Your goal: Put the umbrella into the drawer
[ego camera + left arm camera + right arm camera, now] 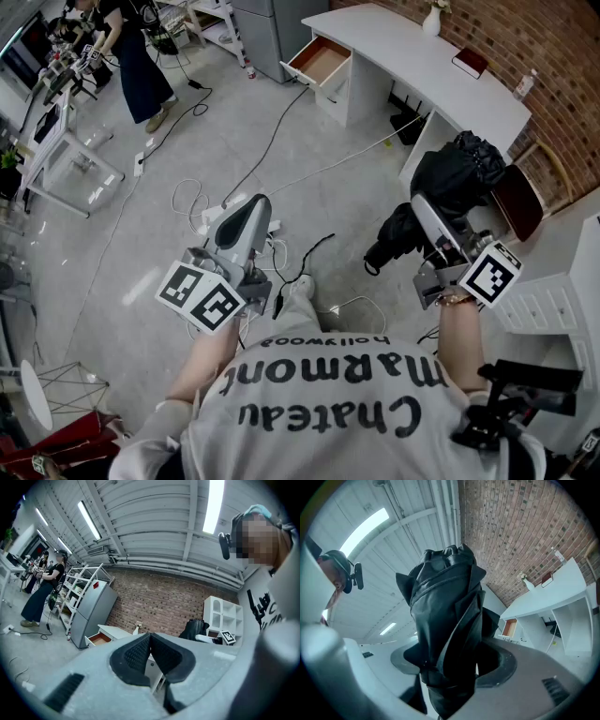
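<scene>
My right gripper [433, 217] is shut on a folded black umbrella [450, 178], which sticks up and forward out of its jaws; in the right gripper view the umbrella [445, 620] fills the middle between the pads. My left gripper [246, 220] is shut with nothing in it, its dark pads [151, 656] touching. The white desk [431, 66] stands ahead by the brick wall, and its drawer [319, 59] at the left end is pulled open, with a brown bottom showing. The drawer [97, 638] also shows in the left gripper view, and the drawer [509, 626] small in the right gripper view.
Cables [281, 141] trail across the grey floor between me and the desk. A black bag [398, 239] lies on the floor near the desk. A person [136, 56] stands at the far left by a metal stand [61, 150]. A vase [431, 19] and a book [469, 63] sit on the desk.
</scene>
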